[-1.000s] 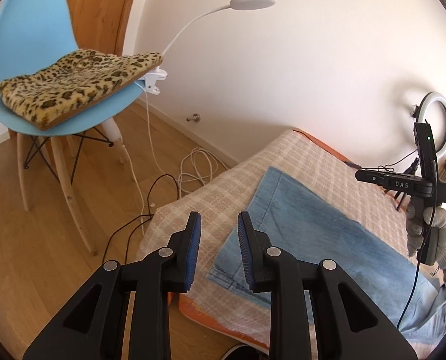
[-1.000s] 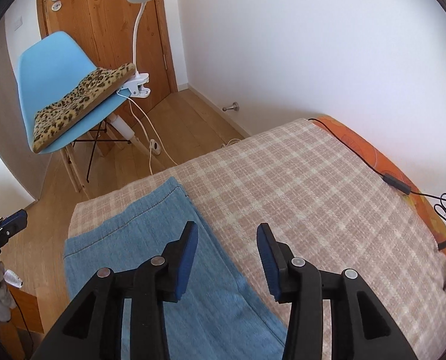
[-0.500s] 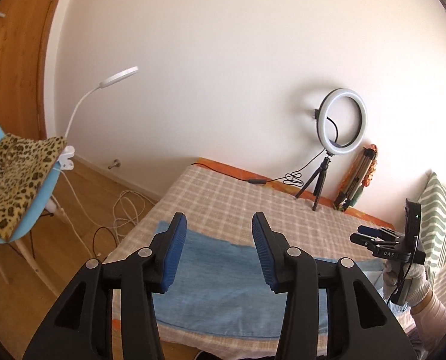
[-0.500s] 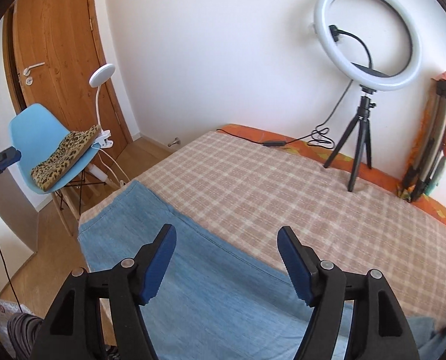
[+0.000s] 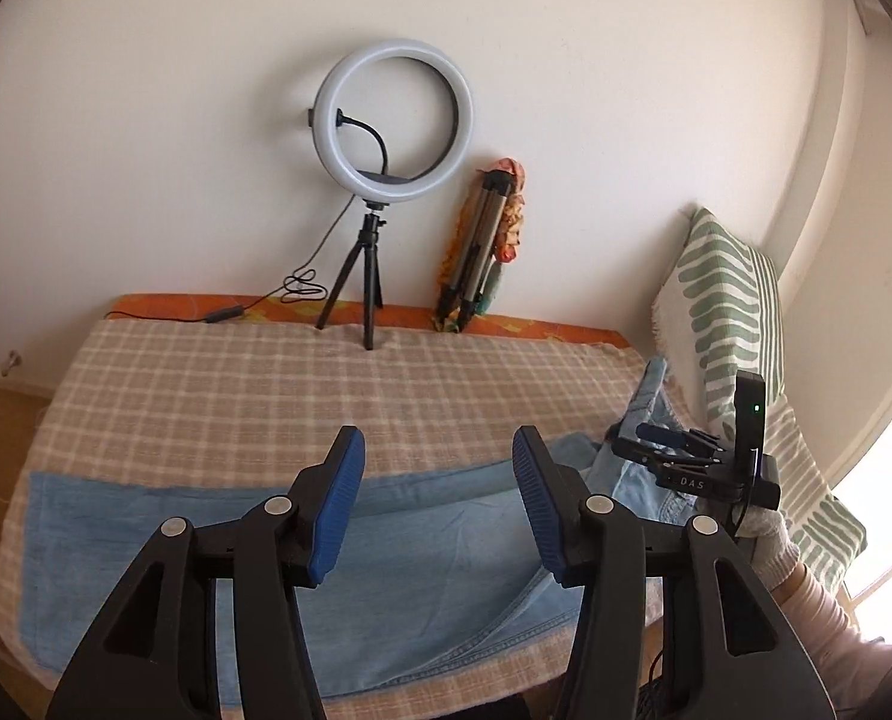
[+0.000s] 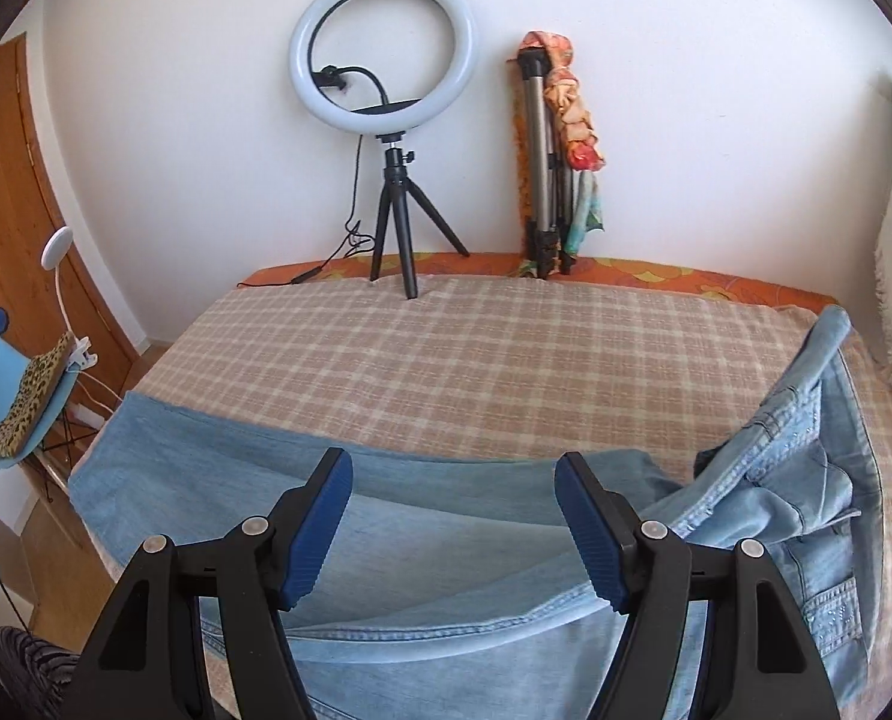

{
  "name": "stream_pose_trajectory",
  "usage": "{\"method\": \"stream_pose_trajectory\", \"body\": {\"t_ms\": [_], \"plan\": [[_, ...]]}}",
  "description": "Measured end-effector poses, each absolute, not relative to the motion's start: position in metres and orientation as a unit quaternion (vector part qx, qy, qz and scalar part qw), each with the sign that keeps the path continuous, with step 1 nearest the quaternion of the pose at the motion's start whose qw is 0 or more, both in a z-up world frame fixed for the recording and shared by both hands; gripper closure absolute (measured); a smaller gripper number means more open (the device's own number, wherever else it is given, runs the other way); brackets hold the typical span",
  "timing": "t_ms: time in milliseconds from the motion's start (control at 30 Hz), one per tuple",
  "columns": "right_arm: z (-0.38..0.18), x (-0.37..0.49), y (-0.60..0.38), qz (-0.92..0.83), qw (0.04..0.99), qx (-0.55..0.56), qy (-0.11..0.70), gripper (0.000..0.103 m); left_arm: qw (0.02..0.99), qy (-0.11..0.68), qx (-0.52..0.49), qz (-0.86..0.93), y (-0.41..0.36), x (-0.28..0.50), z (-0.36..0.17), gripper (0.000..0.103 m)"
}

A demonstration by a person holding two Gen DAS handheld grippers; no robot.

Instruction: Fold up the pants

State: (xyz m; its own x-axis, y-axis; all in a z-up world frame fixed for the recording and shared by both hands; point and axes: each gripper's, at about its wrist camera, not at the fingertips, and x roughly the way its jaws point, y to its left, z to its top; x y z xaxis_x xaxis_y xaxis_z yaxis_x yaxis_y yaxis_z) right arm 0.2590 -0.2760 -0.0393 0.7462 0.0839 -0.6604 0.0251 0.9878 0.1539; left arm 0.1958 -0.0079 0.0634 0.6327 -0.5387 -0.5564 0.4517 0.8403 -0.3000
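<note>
Light blue jeans (image 5: 194,540) lie along the front of the bed, legs stretched flat to the left. Their waist end (image 6: 806,480) is bunched and rumpled at the right. My left gripper (image 5: 437,504) hovers above the middle of the legs, its jaws opening with nothing between the blue pads. My right gripper (image 6: 452,531) is open and empty, above the jeans (image 6: 206,480) near the thigh. In the left wrist view the right gripper (image 5: 665,438) shows at the right, held by a gloved hand (image 5: 770,546) over the waist end.
A checked blanket (image 6: 476,360) covers the bed. At the wall stand a ring light on a small tripod (image 5: 395,120), its cable (image 5: 230,312), and a folded tripod with a scarf (image 6: 551,138). A green-striped pillow (image 5: 728,312) leans right. A blue chair (image 6: 20,396) stands left.
Both views have swung right, from the chair and the hem end to the wall with the ring light. Both grippers' jaws stand wider, and the right gripper now hangs over the waist end.
</note>
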Motion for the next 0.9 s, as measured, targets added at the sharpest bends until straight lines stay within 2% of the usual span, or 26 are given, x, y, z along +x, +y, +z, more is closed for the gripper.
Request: {"method": "stream_pose_trajectory", "body": {"t_ms": [67, 267, 433, 500, 767, 900], "plan": [[-0.04, 0.249, -0.301, -0.008, 0.93, 0.093, 0.354, 0.03, 0.882, 0.348, -0.081, -0.308, -0.04, 0.203, 0.044, 0.045], [-0.037, 0.214, -0.365, -0.081, 0.922, 0.134, 0.353, 0.03, 0.833, 0.395, -0.079, -0.379, -0.15, 0.212, -0.008, 0.045], [-0.038, 0.169, -0.429, -0.137, 0.909, 0.199, 0.34, 0.03, 0.799, 0.421, -0.053, -0.426, -0.234, 0.219, -0.028, 0.045], [-0.042, 0.155, -0.448, -0.162, 0.904, 0.204, 0.338, 0.03, 0.788, 0.427, -0.044, -0.442, -0.265, 0.224, -0.03, 0.041], [-0.078, 0.122, -0.517, -0.224, 0.878, 0.216, 0.365, 0.03, 0.807, 0.419, 0.036, -0.415, -0.372, 0.254, -0.047, 0.04], [-0.109, 0.109, -0.554, -0.232, 0.855, 0.266, 0.38, 0.03, 0.82, 0.421, 0.075, -0.381, -0.404, 0.271, -0.063, 0.04]]}}
